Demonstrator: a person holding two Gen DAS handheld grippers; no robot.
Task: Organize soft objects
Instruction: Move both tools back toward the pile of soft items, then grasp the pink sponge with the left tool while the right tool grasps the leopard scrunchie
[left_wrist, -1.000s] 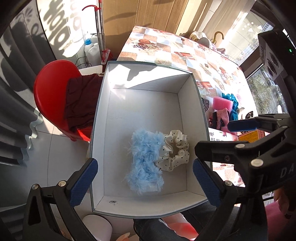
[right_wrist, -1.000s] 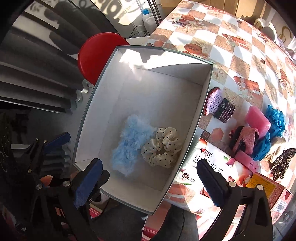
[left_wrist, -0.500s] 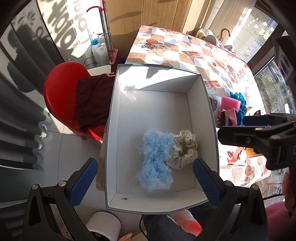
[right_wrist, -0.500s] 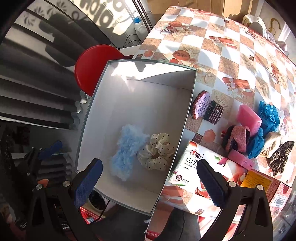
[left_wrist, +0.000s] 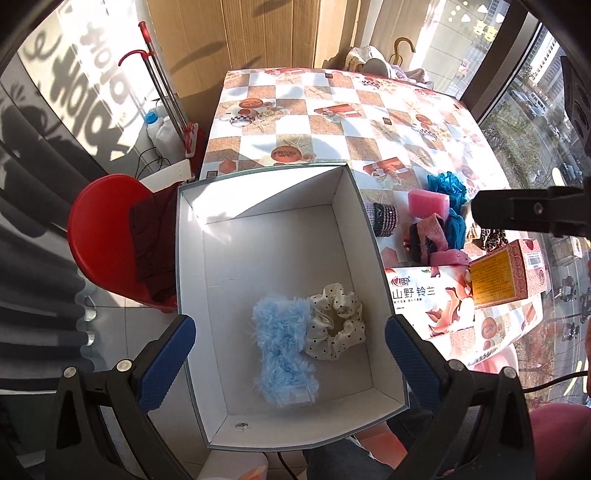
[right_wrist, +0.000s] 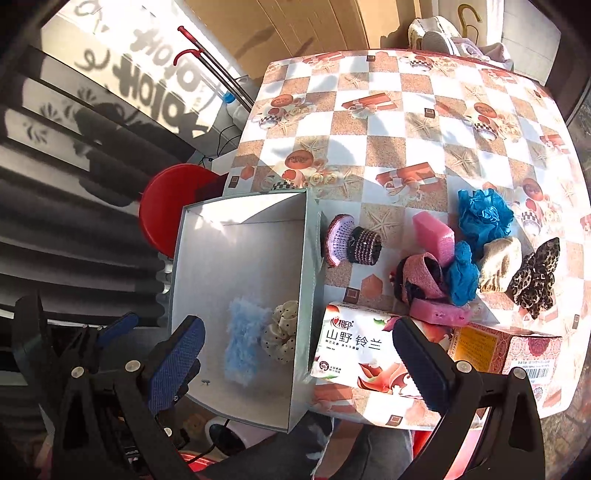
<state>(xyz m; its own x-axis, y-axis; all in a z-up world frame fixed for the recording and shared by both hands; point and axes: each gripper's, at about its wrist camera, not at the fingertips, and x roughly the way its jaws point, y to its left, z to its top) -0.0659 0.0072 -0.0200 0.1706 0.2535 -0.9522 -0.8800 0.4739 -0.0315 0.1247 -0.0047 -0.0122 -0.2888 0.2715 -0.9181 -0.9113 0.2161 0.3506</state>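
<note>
A white open box (left_wrist: 258, 258) (right_wrist: 236, 266) holds a fluffy light-blue hair piece (left_wrist: 282, 350) (right_wrist: 242, 341) and a cream dotted scrunchie (left_wrist: 336, 325) (right_wrist: 282, 330). Right of the box, soft things lie on the checked table: a purple and black knit item (right_wrist: 351, 242), a pink sponge (left_wrist: 428, 203) (right_wrist: 432, 230), blue mesh puffs (right_wrist: 482, 214), a pink band (right_wrist: 421, 277), a beige scrunchie (right_wrist: 498, 262) and a leopard bow (right_wrist: 533, 278). My left gripper (left_wrist: 290, 362) hangs open above the box. My right gripper (right_wrist: 299, 363) is open and empty over the box's right wall.
A tissue pack (right_wrist: 354, 347) and a red carton (right_wrist: 506, 350) lie at the table's near edge. A red stool (left_wrist: 107, 240) with a dark cloth stands left of the box. The far half of the table (right_wrist: 406, 110) is bare. A person's legs show below.
Both grippers have risen and drawn back, so the box looks smaller and more of the table shows. The right gripper's view has shifted right toward the pile of soft things.
</note>
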